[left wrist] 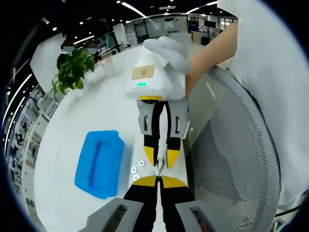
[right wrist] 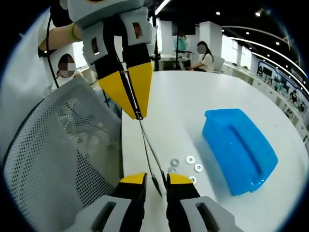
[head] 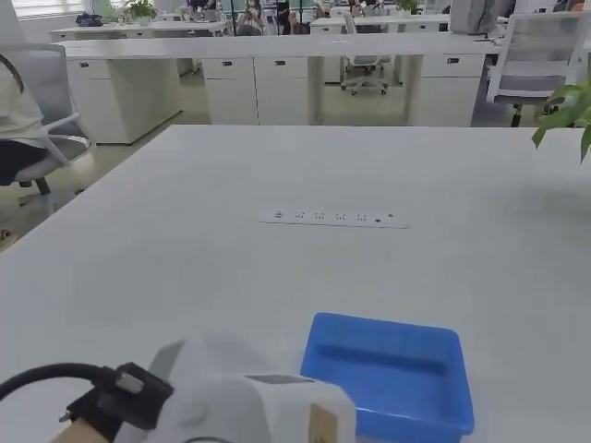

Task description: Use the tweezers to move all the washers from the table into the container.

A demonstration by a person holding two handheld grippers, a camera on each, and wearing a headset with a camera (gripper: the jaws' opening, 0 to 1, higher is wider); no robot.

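Starting at the lower left of the right gripper view, a mesh chair back (right wrist: 63, 145) stands beside the edge of the table (right wrist: 178, 106). Next, in the upper middle, the left gripper (right wrist: 136, 113) holds its yellow jaws clenched on the tweezers (right wrist: 146, 147). The tweezers' long axis runs from there down to the bottom middle of the frame. At that end the right gripper (right wrist: 156, 182) has its jaws parted, one on each side of the tweezers' tips; whether they press the legs I cannot tell. Just right of those tips, on the table, lie the washers (right wrist: 190, 159), a small loose cluster, none of them between the tips. Further right, near the cluster, sits the blue container (right wrist: 239, 150). The coming pick probably turns on bringing the tips a little rightward and down onto the nearest washer. The right gripper looks the better placed to squeeze the legs shut.
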